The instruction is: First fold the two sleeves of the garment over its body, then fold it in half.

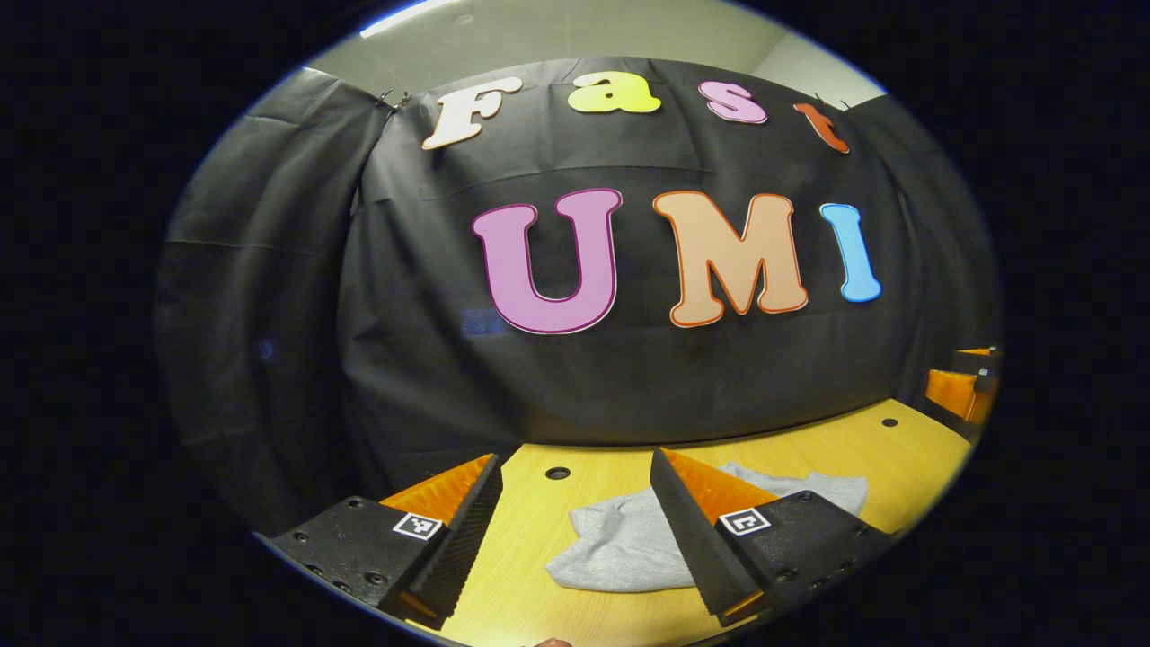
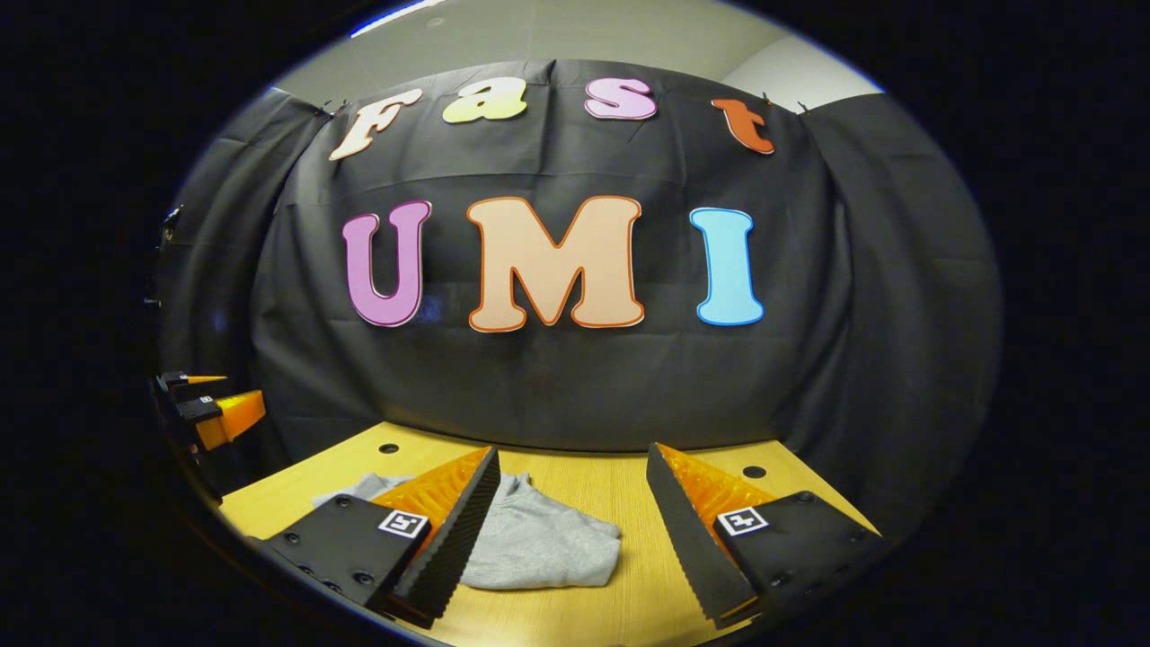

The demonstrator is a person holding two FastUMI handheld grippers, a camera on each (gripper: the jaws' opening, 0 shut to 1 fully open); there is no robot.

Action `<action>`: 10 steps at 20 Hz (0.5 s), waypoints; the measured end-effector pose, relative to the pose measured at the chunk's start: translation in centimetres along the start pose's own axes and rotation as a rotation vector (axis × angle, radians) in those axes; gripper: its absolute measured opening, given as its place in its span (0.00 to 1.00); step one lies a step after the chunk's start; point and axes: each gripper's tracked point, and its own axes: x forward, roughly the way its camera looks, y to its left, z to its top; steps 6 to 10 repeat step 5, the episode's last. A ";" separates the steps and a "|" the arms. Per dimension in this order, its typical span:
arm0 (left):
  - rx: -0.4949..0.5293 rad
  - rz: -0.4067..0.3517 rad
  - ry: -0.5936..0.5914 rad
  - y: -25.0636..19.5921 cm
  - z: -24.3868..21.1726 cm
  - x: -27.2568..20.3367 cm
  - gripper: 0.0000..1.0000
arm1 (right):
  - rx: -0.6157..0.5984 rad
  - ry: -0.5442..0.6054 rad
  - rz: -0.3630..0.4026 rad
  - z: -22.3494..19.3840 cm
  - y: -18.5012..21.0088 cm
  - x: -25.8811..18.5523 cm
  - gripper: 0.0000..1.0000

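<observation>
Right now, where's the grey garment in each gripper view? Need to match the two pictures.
Left gripper view: grey garment lies on the wooden table, lower centre, partly behind that gripper's right finger.
Right gripper view: the garment lies lower centre-left, partly behind that gripper's left finger.
Shared landmark: the black cloth wall at the table's far edge.
</observation>
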 end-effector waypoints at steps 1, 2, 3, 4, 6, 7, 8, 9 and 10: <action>0.007 -0.001 -0.001 0.0 0.1 -0.1 0.95 | 0.007 -0.008 0.002 0.2 -0.1 -0.3 1.00; 0.014 -0.001 -0.007 0.0 0.1 -0.2 1.00 | 0.011 -0.015 0.004 0.3 -0.2 -0.3 1.00; 0.014 0.003 -0.015 0.0 0.4 -0.2 0.95 | 0.012 -0.019 0.005 0.5 -0.3 -0.3 1.00; 0.010 0.005 -0.020 -0.1 0.5 -0.4 1.00 | 0.012 -0.023 0.011 0.5 -0.2 -0.2 1.00; 0.002 0.006 -0.024 -0.1 0.8 -0.5 1.00 | 0.010 -0.027 0.017 0.6 -0.1 -0.3 1.00; 0.002 0.006 -0.024 -0.1 0.8 -0.5 1.00 | 0.010 -0.027 0.017 0.6 -0.1 -0.3 1.00; 0.002 0.006 -0.024 -0.1 0.8 -0.5 1.00 | 0.010 -0.027 0.017 0.6 -0.1 -0.3 1.00; 0.002 0.006 -0.024 -0.1 0.8 -0.5 1.00 | 0.010 -0.027 0.017 0.6 -0.1 -0.3 1.00; 0.002 0.006 -0.024 -0.1 0.8 -0.5 1.00 | 0.010 -0.027 0.017 0.6 -0.1 -0.3 1.00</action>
